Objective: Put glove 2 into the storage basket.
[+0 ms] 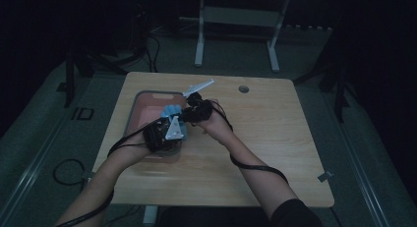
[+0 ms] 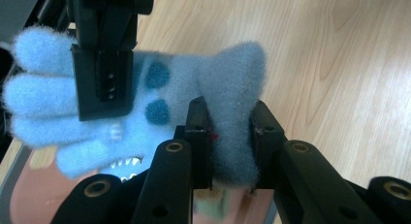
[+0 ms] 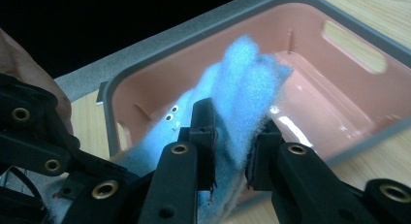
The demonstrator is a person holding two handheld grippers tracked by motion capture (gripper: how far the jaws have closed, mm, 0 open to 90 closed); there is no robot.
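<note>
A fuzzy light blue glove (image 1: 172, 110) with dark blue spots and a toothy face hangs between my two grippers over the pink tub (image 1: 147, 97). My left gripper (image 2: 230, 136) is shut on the glove (image 2: 194, 83) at the end away from its fingers. My right gripper (image 3: 232, 141) is shut on the glove (image 3: 242, 73) nearer the fingers. In the left gripper view the right gripper (image 2: 104, 78) lies across the finger bases. From above, the left gripper (image 1: 169, 121) and the right gripper (image 1: 189, 111) meet almost tip to tip.
The pink tub (image 3: 339, 83) has a grey rim and stands on the left half of the wooden table (image 1: 265, 138). A round hole (image 1: 243, 89) sits near the table's far edge. Black cables trail from both grippers along the forearms.
</note>
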